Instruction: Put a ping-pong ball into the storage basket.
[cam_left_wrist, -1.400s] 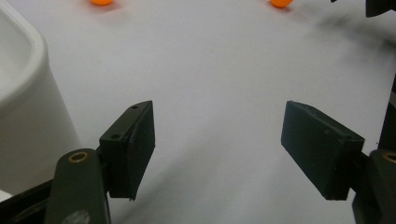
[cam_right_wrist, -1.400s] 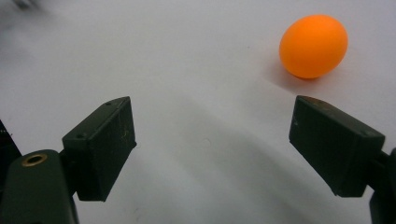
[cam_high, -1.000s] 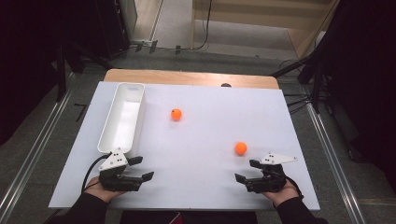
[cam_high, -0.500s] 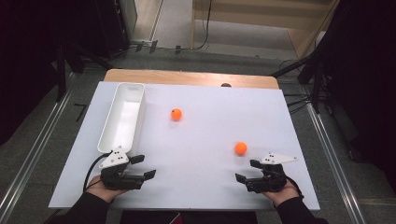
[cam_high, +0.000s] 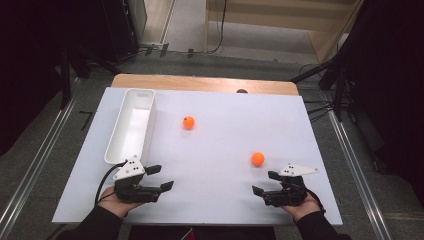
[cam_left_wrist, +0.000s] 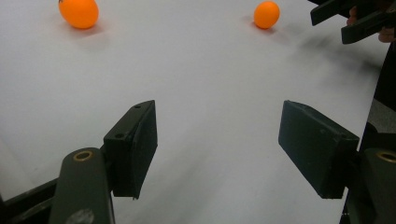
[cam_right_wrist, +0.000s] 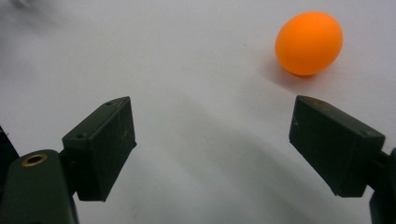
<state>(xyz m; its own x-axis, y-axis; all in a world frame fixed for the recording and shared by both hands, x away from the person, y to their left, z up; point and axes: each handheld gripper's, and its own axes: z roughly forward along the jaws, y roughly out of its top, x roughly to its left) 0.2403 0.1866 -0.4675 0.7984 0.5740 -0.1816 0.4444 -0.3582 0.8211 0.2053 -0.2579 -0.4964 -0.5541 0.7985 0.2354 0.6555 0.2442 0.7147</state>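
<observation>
Two small orange plastic balls (cam_high: 257, 159) (cam_high: 188, 122) are seen loose on the white table (cam_high: 225, 200). At twelve o'clock of the near ball, the right claw (cam_high: 264, 183) is held open, empty; the left claw (cam_high: 161, 178), just narrowed, is empty too.

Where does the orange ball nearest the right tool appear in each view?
High view: the orange ball lies right of centre, just beyond the right tool.
Left gripper view: at the top edge, right of centre.
Right gripper view: upper right, large.
Shared landmark: the white table under it.
</observation>
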